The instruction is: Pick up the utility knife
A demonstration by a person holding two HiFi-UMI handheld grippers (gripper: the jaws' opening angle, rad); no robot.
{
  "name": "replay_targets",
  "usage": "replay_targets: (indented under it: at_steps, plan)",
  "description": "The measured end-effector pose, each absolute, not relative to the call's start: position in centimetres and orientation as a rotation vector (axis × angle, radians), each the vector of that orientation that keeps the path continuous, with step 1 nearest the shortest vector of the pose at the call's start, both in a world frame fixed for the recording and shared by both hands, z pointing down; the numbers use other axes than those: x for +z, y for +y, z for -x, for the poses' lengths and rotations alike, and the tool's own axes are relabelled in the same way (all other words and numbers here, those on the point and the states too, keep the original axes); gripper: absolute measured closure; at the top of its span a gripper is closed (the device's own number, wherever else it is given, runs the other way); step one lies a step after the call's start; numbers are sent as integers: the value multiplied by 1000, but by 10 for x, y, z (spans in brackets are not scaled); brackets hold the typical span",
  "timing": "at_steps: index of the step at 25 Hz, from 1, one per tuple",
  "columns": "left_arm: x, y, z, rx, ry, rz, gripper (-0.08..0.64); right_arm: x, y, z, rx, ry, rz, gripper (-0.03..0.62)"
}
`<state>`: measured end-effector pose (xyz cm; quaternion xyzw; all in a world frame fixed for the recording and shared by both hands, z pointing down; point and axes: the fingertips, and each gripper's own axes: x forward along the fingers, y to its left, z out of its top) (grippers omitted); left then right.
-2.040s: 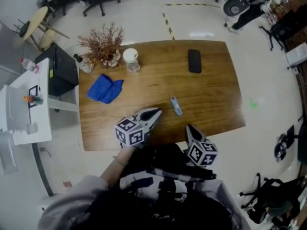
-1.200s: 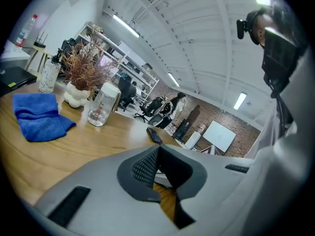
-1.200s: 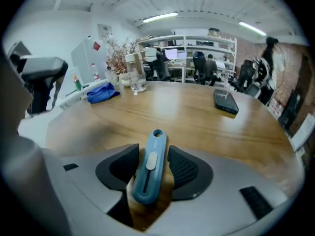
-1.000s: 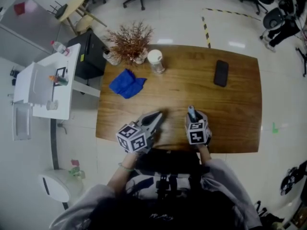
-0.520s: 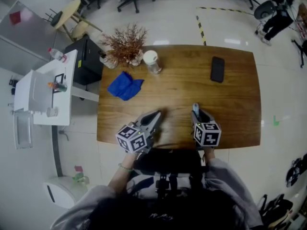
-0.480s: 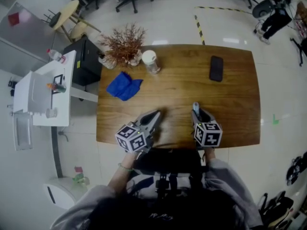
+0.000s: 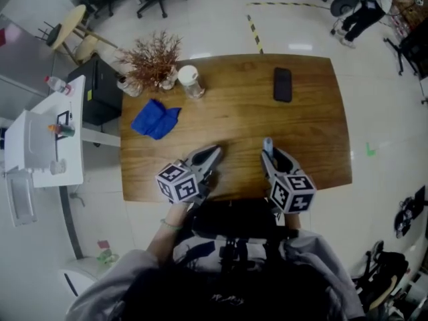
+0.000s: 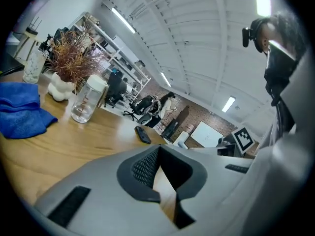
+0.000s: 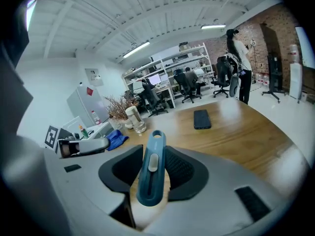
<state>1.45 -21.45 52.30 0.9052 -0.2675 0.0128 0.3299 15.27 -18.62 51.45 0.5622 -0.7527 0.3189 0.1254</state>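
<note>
Gripping: right gripper (image 9: 151, 150) fingers (image 9: 183, 170) clamp utility knife (image 9: 150, 182) over bench (image 9: 231, 128) | left gripper (image 8: 157, 150) fingers (image 8: 144, 167) closed, nothing between

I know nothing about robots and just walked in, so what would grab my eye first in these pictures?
The blue utility knife stands out first, clamped between the jaws of the right gripper over the near edge of the wooden table. Beside it the left gripper is empty, its jaws together. Toward the table's far side lie a bright blue cloth, a dried plant and a black phone.
</note>
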Motion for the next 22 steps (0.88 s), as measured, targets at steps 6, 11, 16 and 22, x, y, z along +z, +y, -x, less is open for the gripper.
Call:
replay_targets:
  at_steps: [6,11,16,22]
  plan:
    - [529,-214,-19,129,-689,-2398,554,517,-176,-152,937,-2165,-1641,439]
    - [527,-213,-18,167,-674,-2431,554,512,-177,-152,930,-2164,-1658,439]
    - [524,-216,-19,128,-688,-2440,552,515,-178,-150,937,-2158,-1654,439]
    - [529,-217,-15,145,-707,-2430,552,520,-183,-147,944,-2158,-1636,439]
